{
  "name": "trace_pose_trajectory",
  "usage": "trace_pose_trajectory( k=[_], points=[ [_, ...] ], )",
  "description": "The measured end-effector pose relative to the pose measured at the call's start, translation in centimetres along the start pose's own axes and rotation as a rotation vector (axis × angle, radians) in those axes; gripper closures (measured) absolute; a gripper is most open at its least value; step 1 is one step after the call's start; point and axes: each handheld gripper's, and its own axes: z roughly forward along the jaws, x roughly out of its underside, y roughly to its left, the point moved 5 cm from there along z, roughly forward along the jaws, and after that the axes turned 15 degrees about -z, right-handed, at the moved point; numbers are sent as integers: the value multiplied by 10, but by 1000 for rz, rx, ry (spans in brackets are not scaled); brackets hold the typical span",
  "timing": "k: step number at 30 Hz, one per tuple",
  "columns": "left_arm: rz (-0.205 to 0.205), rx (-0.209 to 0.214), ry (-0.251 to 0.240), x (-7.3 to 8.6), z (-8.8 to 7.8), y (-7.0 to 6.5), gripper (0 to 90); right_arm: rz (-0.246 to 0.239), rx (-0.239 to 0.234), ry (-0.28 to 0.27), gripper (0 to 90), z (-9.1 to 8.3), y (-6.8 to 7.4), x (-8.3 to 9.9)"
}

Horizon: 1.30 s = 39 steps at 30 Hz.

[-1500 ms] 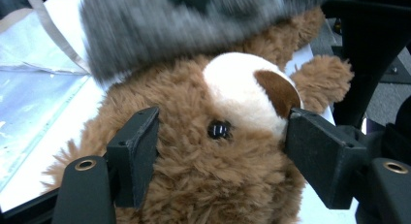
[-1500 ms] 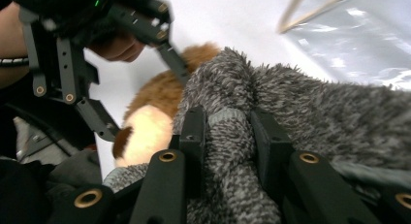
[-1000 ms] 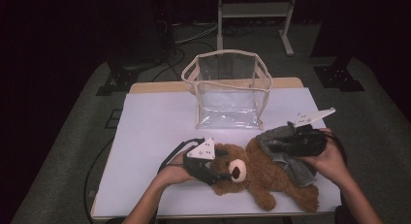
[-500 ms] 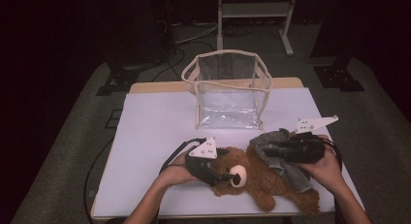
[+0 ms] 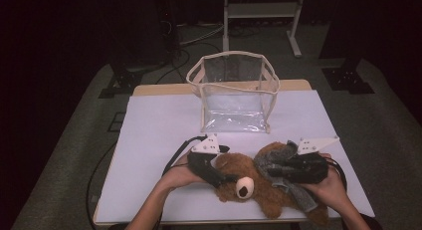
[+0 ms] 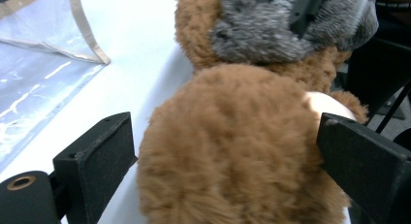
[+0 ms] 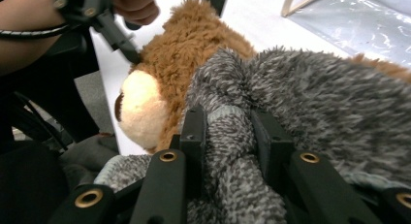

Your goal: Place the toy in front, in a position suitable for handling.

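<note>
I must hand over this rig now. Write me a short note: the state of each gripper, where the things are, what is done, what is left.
Left gripper: jaws have just been opening; they now stand wide on either side of the teddy bear's head, not pressing it.
Right gripper: shut on the grey knit garment that lies on the bear's body.
Teddy bear: lying at the near edge of the white table.
Clear bag: upright, open, behind the bear, nothing inside it.
Done: garment gripped at the bear.
Left: probably finish handling the garment, then perhaps put the bear into the bag.
</note>
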Motion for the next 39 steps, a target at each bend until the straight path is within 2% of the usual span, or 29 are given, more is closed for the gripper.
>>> trace_pose_trajectory(
  k=[5, 8, 9, 10, 14, 18, 21, 26, 30, 32, 35, 37, 39],
  points=[
    [-77, 88, 17, 5, 9, 1, 69, -11, -18, -6, 691, -3, 11, 5],
    [-124, 147, 46, 8, 16, 0, 82, -10, -25, -12, 691, -4, 14, 7],
    [-134, 152, 55, 8, 17, -2, 104, -12, -27, -18, 691, -4, 14, 8],
    [-123, 145, 65, 8, 17, -4, 136, -10, -30, -21, 691, -5, 14, 8],
    [-54, 81, 83, 3, 13, -9, 362, 11, -34, -46, 689, -7, 13, 10],
    [-37, 69, 56, -4, 10, -6, 457, 2, 15, -78, 685, -10, 12, 7],
    [-3, 49, 75, -13, 8, -2, 480, 2, 50, -104, 689, -10, 8, 3],
    [58, -5, 114, -29, 2, 7, 492, 2, 43, -124, 695, 2, -1, -8],
    [92, -72, 157, -38, -9, 19, 495, -4, 33, -125, 696, 18, -9, -20],
    [108, -89, 169, -34, -19, 23, 494, -15, 25, -117, 696, 28, -10, -26],
    [121, -82, 159, -19, -23, 23, 482, -26, -7, -98, 697, 38, -6, -30],
    [124, -76, 130, -8, -26, 22, 478, -29, -22, -88, 697, 37, -3, -32],
    [122, -65, 90, 0, -28, 19, 478, -27, -22, -109, 698, 29, -5, -36]
  ],
)
